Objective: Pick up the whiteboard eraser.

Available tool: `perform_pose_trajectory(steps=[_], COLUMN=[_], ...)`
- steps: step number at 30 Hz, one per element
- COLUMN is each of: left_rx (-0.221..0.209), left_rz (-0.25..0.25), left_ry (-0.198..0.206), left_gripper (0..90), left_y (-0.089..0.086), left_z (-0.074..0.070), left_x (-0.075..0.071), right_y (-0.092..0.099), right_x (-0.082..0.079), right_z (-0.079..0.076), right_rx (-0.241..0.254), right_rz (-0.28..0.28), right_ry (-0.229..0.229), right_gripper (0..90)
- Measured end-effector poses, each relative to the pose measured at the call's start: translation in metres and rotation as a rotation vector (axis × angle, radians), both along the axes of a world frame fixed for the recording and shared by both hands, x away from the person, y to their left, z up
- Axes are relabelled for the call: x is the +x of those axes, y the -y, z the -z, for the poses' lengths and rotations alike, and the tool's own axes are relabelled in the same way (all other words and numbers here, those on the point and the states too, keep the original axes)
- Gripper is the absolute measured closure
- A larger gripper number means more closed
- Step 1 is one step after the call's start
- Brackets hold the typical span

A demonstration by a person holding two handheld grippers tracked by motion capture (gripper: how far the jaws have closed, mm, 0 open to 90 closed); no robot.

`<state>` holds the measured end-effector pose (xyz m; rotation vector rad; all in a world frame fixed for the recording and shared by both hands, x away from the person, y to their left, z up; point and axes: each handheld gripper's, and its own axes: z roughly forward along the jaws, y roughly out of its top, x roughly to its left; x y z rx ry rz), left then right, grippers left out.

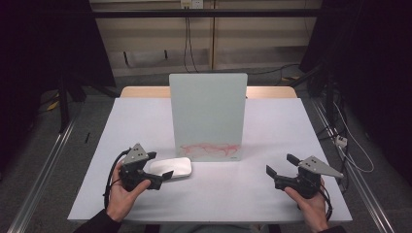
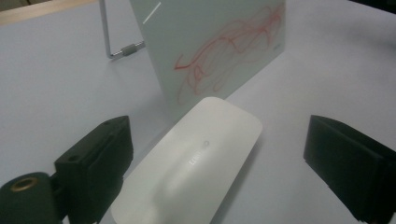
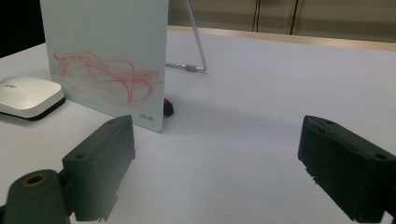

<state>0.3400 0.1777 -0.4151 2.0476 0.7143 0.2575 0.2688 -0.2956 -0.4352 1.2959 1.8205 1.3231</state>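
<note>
An upright pale glass board (image 1: 208, 114) stands mid-table with red scribbles (image 1: 211, 148) along its lower part. A white rounded eraser (image 1: 171, 168) lies flat just left of the board's foot. My left gripper (image 1: 160, 165) is open, and its jaws stand on either side of the eraser's (image 2: 191, 163) near end without closing on it. In the left gripper view the board (image 2: 210, 42) rises just beyond the eraser. My right gripper (image 1: 282, 164) is open and empty at the front right, over bare table (image 3: 261, 116). In the right gripper view the board (image 3: 105, 56) and the eraser (image 3: 28, 95) are at the left.
A wire stand (image 3: 196, 46) props the board from behind, also seen as the stand (image 2: 109, 42) in the left gripper view. A small red and black object (image 3: 168, 107) lies at the board's rear corner. The white table (image 1: 145, 116) has dark floor and rails around it.
</note>
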Motion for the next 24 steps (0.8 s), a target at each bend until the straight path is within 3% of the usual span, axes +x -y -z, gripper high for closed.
perform_pose_trajectory(steps=[11, 16, 18, 20, 24], left_rx=[0.143, 0.171, 0.200, 0.215, 0.256], left_rz=[0.091, 0.095, 0.088, 0.111, 0.179], left_ry=[-0.028, -0.089, -0.077, -0.074, -0.116], left_gripper=[7.3, 8.9, 8.9, 9.5, 10.7], left_y=[0.012, 0.013, 0.013, 0.016, 0.022], left_z=[-0.001, 0.002, 0.002, 0.003, 0.009], left_x=[0.017, 0.032, 0.036, 0.039, 0.044], right_y=[0.000, 0.000, 0.000, 0.000, -0.001], right_x=[0.001, 0.001, 0.001, 0.001, 0.001], right_z=[0.001, 0.001, 0.001, 0.001, 0.001], right_rx=[-0.002, 0.003, 0.002, 0.005, 0.007], right_rz=[-0.008, -0.014, -0.014, -0.016, -0.018], right_ry=[-0.007, -0.012, -0.012, -0.014, -0.017], right_gripper=[10.5, 10.4, 10.4, 10.3, 10.3])
